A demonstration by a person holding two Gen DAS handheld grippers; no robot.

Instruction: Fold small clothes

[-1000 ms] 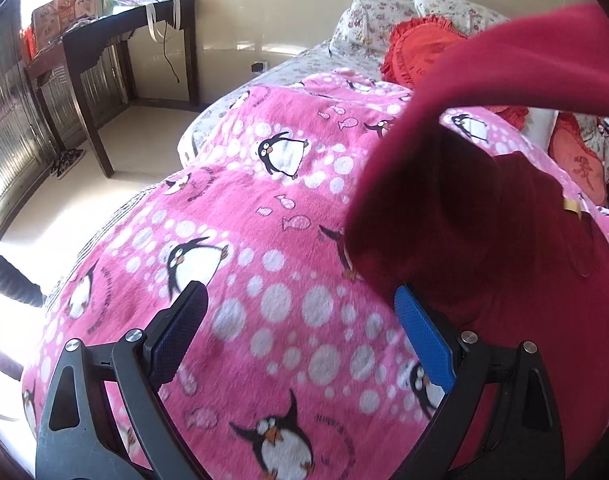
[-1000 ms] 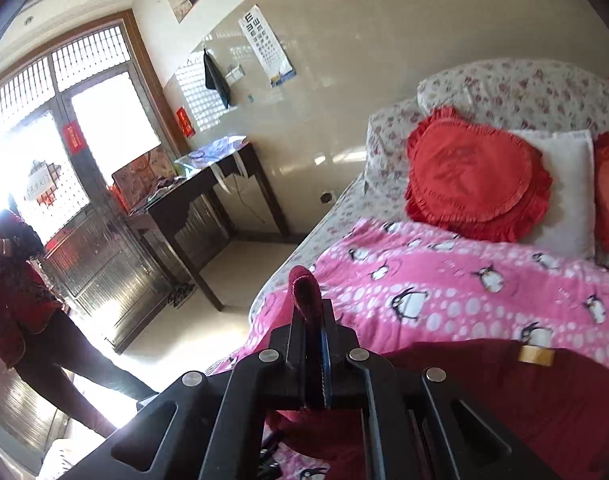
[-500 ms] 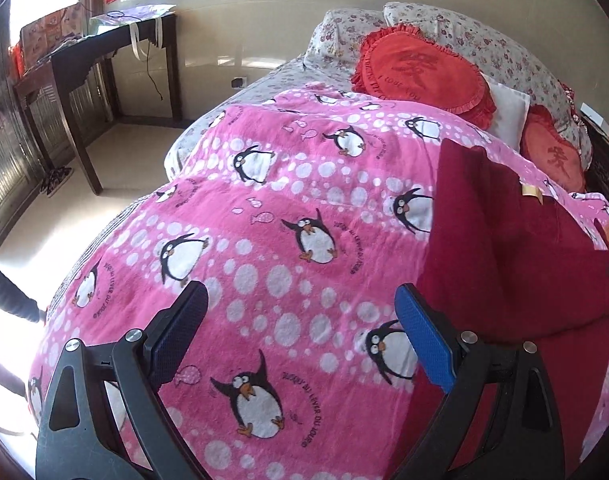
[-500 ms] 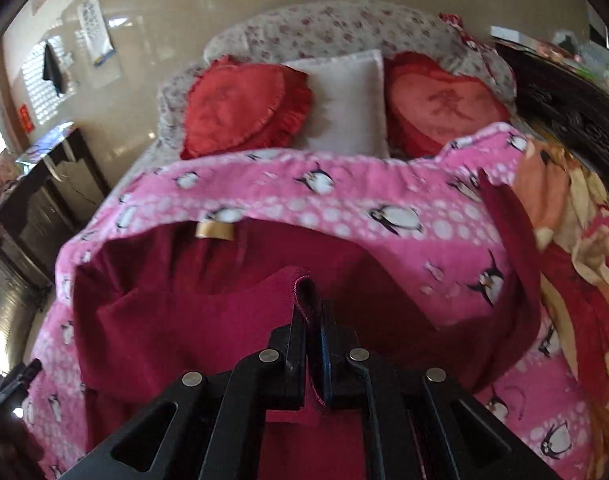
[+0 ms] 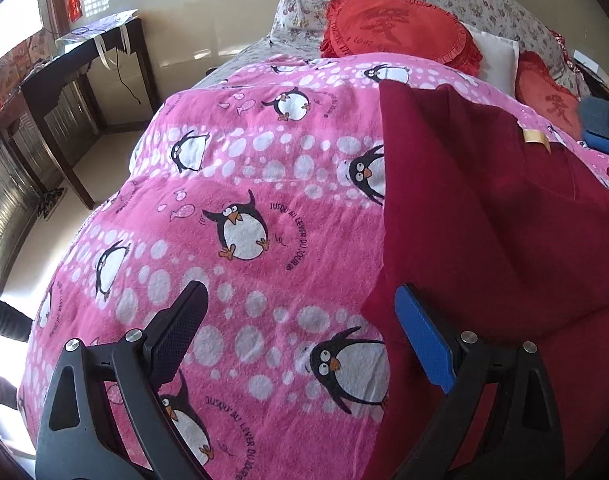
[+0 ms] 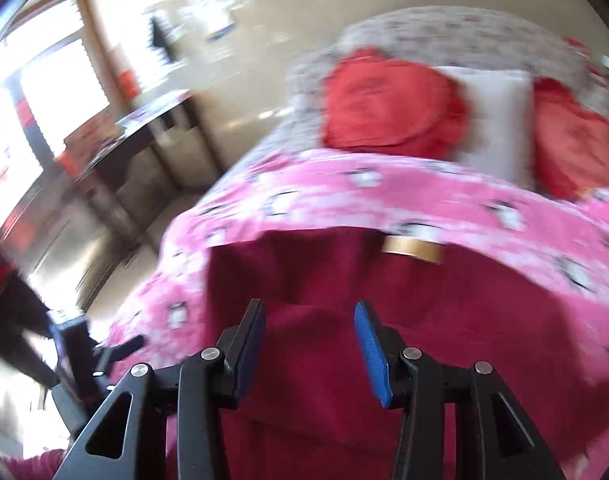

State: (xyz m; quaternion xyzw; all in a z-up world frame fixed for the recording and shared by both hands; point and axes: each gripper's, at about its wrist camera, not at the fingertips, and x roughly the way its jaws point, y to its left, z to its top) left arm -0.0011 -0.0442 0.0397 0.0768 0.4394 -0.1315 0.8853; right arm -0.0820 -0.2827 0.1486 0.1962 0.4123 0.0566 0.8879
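A dark red garment lies on the pink penguin blanket, one side folded over, with a gold neck label. My left gripper is open and empty just above the blanket at the garment's left edge. In the blurred right wrist view the garment lies below my right gripper, which is open and empty. The right gripper also shows at the far right of the left wrist view.
Red heart cushions and a white pillow lie at the head of the bed. A dark wooden desk stands by the wall on the left, with bare floor beside the bed. A person stands at the left.
My right gripper carried the garment's side across, laid it down and opened, letting go. My left gripper stayed open and moved closer to the garment's left edge.
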